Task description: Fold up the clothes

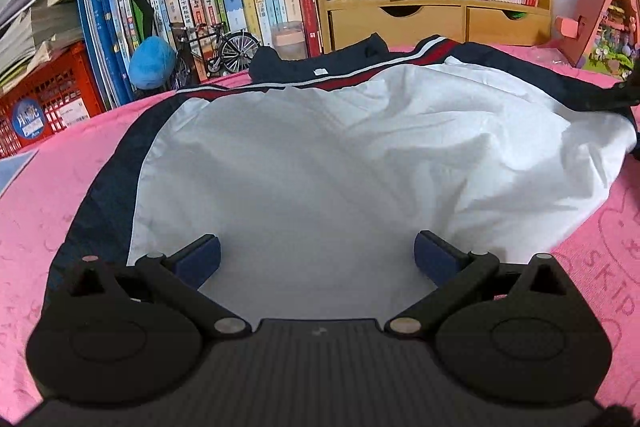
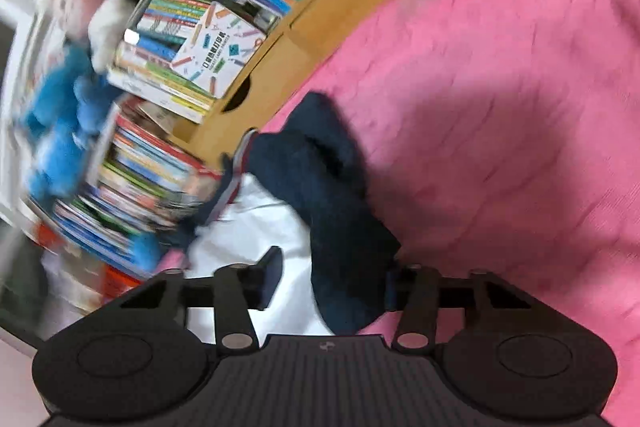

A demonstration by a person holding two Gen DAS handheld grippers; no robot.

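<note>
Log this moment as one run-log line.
step: fold clothes | left gripper: open over white jacket | right gripper: dark sleeve between jaws, grip unclear | surface: pink cloth

Motion blur smears the books [image 2: 168, 187] and plush toys [image 2: 60, 131] in the right wrist view, titles unreadable.

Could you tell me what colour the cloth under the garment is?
Pink cloth, clearest in the left wrist view.
</note>
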